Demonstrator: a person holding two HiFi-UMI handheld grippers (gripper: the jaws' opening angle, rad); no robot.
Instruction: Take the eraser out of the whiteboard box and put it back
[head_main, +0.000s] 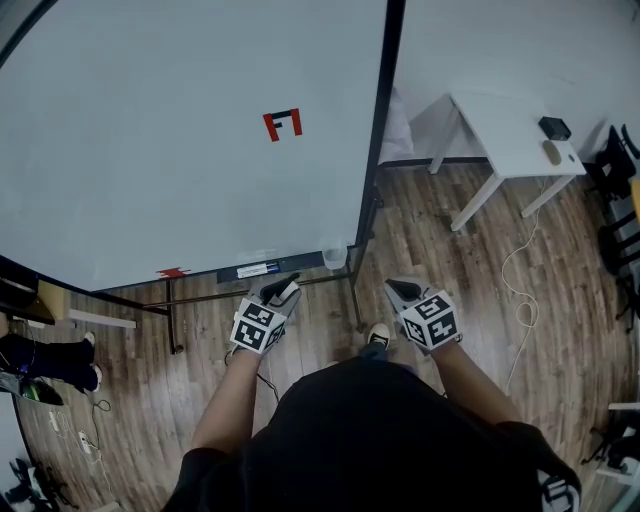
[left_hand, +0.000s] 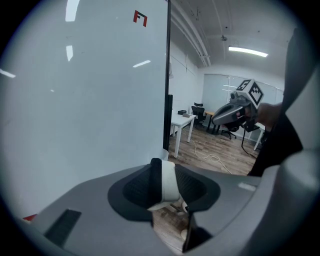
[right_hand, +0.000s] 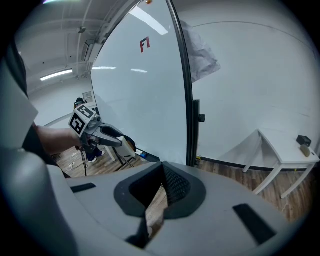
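So the eraser (left_hand: 169, 182), a small block with a black layer on its left face and a white layer on its right, is pinched between the pads of the left gripper (head_main: 279, 294), off the board and just short of its bottom edge. Its long axis runs along the jaws, with the far end aimed at the little translucent box (head_main: 335, 257) at the lower right corner of the big white whiteboard (head_main: 180, 120). The right gripper (head_main: 403, 290) is closed with nothing in it and hangs beside the left one over the brown wooden floor (head_main: 420, 240). A white table (head_main: 510, 130) stands well off to the right.
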